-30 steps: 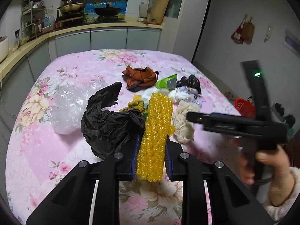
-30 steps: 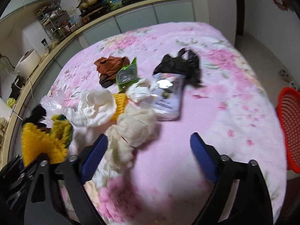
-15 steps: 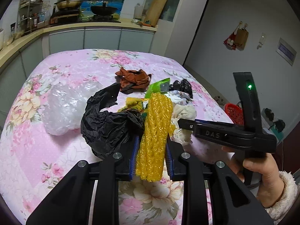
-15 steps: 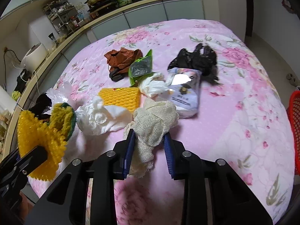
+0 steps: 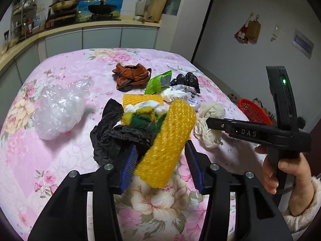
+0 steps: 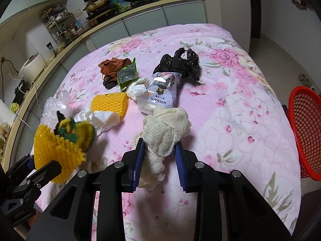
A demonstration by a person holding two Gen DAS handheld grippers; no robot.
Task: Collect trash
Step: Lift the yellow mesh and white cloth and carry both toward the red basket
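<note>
In the left wrist view my left gripper (image 5: 161, 147) has its jaws opening around a yellow foam net (image 5: 166, 140). The net leans to the right between the blue pads, and the pads no longer press on it. A crumpled black bag (image 5: 112, 136) and a green-yellow scrubber (image 5: 144, 118) lie just beyond it. My right gripper (image 6: 159, 145) is shut on a cream gauze cloth (image 6: 164, 126) above the pink floral bedspread (image 6: 230, 100). From the left wrist view that gripper (image 5: 209, 121) reaches in from the right, held by a hand (image 5: 289, 168).
More trash lies on the bedspread: bubble wrap (image 5: 58, 110), a brown wrapper (image 5: 130, 74), a green packet (image 6: 127, 74), a yellow foam pad (image 6: 109, 103), white tissue (image 6: 138, 89), a silver pouch (image 6: 160, 94), a far black bag (image 6: 178, 62). A red basket (image 6: 305, 132) stands on the floor off the bed's right edge.
My right gripper went from wide open to shut on the gauze cloth and pulled it nearer. My left jaws spread apart, and the yellow net has tipped to the right between them.
</note>
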